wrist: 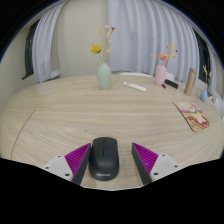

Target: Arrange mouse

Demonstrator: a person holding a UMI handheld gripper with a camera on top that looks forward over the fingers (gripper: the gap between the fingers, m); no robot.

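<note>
The gripper [104, 160] stands apart around the mouse [103, 159], gaps either side; bare table [60, 120] stretches far ahead.

Single view, camera rides on gripper [112, 162], looks forward along the two fingers [78, 160] at its lower edge. Sits low and close over the wooden bench [60, 115], angled slightly down. Wide lens takes in the whole benchtop to the curtains [140, 30] behind. No second view.
</note>
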